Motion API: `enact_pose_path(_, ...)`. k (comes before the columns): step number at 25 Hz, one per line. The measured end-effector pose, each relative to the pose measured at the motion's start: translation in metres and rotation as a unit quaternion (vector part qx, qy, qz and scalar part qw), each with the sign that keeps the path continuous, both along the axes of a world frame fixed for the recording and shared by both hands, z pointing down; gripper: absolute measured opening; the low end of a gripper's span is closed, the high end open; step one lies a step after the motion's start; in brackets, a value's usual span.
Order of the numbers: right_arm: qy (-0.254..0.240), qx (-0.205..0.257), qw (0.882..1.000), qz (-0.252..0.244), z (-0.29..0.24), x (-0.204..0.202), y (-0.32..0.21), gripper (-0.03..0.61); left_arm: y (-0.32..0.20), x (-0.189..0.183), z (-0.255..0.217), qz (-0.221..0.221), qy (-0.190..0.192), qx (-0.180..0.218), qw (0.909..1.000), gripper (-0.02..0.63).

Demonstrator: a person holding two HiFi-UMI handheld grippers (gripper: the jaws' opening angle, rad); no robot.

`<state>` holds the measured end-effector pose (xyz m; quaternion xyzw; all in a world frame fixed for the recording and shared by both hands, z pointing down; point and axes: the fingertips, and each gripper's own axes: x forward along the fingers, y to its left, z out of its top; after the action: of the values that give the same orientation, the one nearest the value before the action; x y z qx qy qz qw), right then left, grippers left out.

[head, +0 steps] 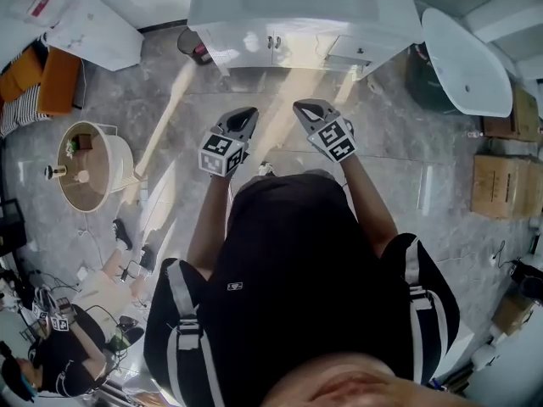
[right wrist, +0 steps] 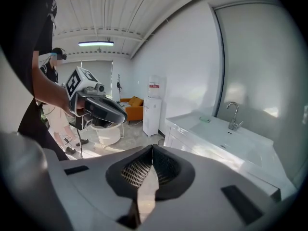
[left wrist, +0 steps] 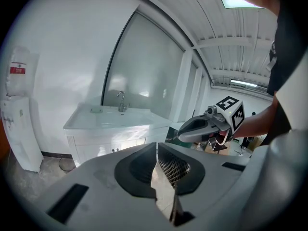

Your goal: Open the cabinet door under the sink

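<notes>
From where I stand, the person faces the white rectangular vanity sink. The white cabinet doors beneath it, with their pair of small knobs meeting at the middle, lie ahead of both claws and well apart from them, shut as far as I can see. The left claw and the right claw are held side by side in front of the body. The forearms run close along the black shirt, the tips aim forward and lean slightly toward each other, and the marker cubes face upward. Each claw's own camera shows its two grey jaws pressed together at the tips with nothing between them, so both are clenched on air. To me that reads as a ready posture: claws closed and level while the person lines up with the cabinet, with nothing yet reached for. I'd guess the knobs sit lower than either claw, so the person would need to step in and stoop. One claw would also have to part its jaws before it could take a knob. A curved chrome tap stands at the back of the basin, beyond the left claw. A tall white water dispenser is off to that claw's left, and a white oval bathtub lies out to the right claw's right.
</notes>
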<state>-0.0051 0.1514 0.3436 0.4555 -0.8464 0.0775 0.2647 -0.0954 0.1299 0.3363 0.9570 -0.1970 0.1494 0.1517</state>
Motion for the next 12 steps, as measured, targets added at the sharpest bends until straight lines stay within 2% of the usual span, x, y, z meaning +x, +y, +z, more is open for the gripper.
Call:
enact_pose_path(7,0.002,-0.017,1.000,-0.016,0.014,-0.014,-0.036,0.060,-0.033,-0.018,0.002,-0.021,0.004,-0.001,0.9998,0.017)
enact_pose_path(12,0.004,-0.011,0.998,-0.058,0.010,-0.025,-0.069,0.060,-0.055,-0.035,0.009,-0.074,0.008,-0.012,0.9972,0.017)
